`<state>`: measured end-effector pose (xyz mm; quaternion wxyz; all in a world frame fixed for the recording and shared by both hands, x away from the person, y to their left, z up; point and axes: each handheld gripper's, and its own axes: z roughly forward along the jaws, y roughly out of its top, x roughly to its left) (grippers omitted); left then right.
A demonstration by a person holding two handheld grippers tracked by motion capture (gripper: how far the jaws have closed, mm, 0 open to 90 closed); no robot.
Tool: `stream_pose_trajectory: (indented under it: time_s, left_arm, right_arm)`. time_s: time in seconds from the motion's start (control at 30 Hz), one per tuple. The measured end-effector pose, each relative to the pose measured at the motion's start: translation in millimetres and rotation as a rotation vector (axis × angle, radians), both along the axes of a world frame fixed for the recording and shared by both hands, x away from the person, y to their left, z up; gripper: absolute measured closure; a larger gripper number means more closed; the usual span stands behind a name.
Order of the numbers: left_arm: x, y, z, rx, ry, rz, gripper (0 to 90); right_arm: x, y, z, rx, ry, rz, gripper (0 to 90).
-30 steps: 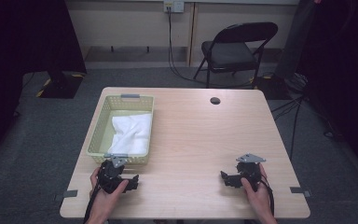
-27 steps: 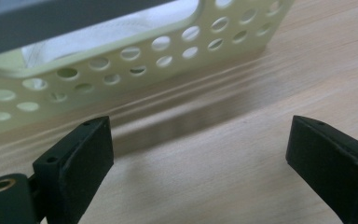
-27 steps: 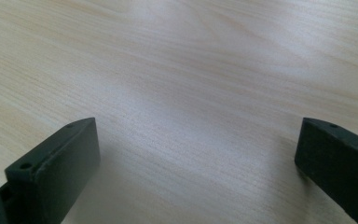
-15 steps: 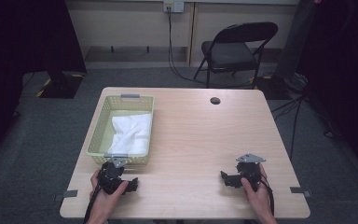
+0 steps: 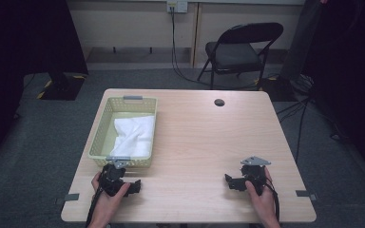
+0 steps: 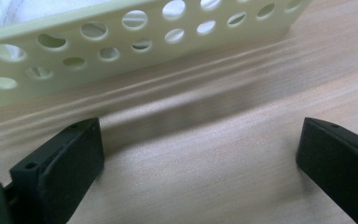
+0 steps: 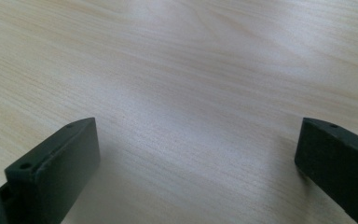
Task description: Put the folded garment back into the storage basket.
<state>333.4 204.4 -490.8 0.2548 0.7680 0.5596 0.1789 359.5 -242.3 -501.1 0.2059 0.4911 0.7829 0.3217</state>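
While both grippers rest on table (image 5: 195,142), jaws wide apart, holding nothing: left gripper (image 5: 135,183) just beside basket (image 5: 100,137); right gripper (image 5: 228,179) well apart. White cloth (image 5: 133,135) inside basket: judged soft, light, limp; pinch raised fold near edge.

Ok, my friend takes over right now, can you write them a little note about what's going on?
Left tool: open, holding nothing, resting on the light wooden table just in front of the pale yellow plastic basket.
Right tool: open, holding nothing, resting near the table's front right.
The white folded cloth lies inside the basket.
Done: nothing that shows; the cloth is untouched.
Left: probably reaching into the basket for the cloth; the left tool is nearest.
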Motion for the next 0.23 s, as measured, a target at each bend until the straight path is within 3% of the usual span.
stream_pose_trajectory:
  time_s: [0.23]
  left_arm:
    - [-0.9,1.1,-2.6,-0.012,-0.035,-0.011,0.0]
  right_arm:
    - [0.0,0.0,0.0,0.000,0.000,-0.001,0.0]
